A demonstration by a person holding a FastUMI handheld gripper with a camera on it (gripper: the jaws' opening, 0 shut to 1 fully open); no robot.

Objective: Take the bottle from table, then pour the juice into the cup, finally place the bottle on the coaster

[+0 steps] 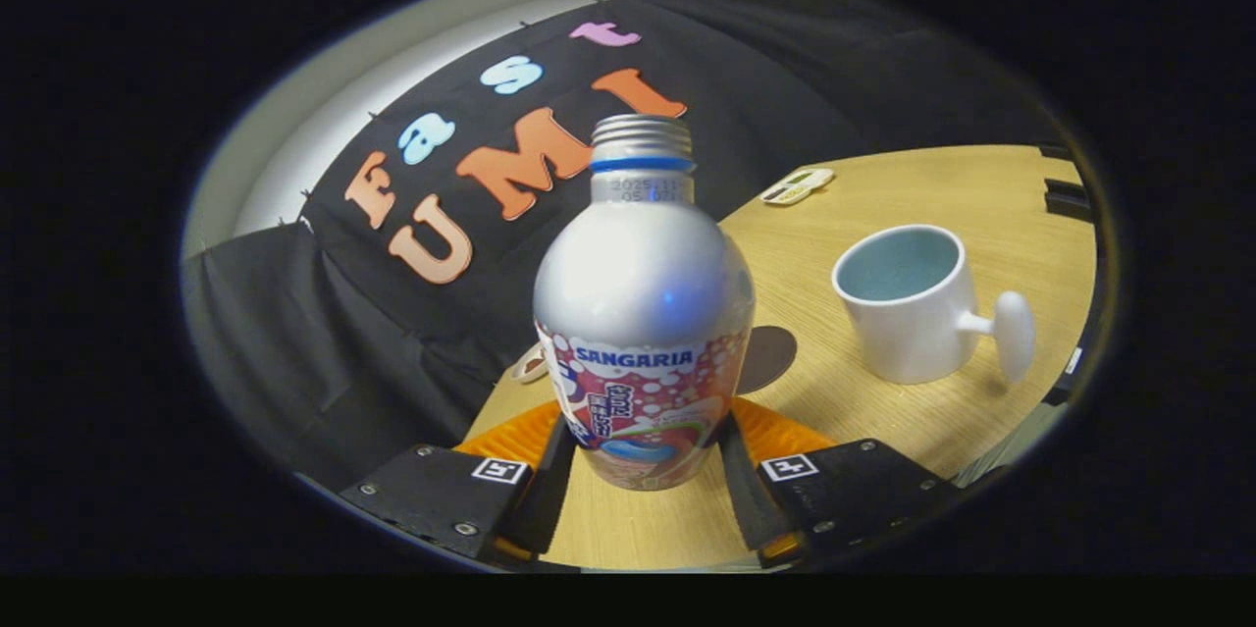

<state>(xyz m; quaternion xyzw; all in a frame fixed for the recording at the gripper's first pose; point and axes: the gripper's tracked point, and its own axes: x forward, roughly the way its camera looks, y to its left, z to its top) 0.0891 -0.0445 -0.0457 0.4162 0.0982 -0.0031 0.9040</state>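
- The gripper [643,441] has the bottle [643,313] right between its two fingers; the left pad [549,470] presses the label on one side, the right pad [738,475] presses it on the other; the claw is pinching the bottle low on its body, near the base
- The bottle is silver aluminium with a rounded shoulder, a blue ring round the neck and a threaded mouth with no cap on it; a red, white and blue label wraps its lower half
- It leans a touch against the tilted view, and whether its base is on the table [883,421] or just clear of it, I cannot tell
- The table is pale wood; the fingers reach out over its near edge
- Over to the right of the bottle stands the cup [908,303]; white outside, pale blue inside, upright, with a stubby handle ending in a round knob that points away from the bottle; it sits well apart from the fingers
- Just behind the bottle, peeking out on its right side, lies a dark round coaster [767,358], flat on the wood, between bottle and cup
- Far back on the table rests a small flat white object [797,185] with coloured patches
- On the bottle's left, near the table's edge, a small pale ring-shaped thing [530,367] is half hidden
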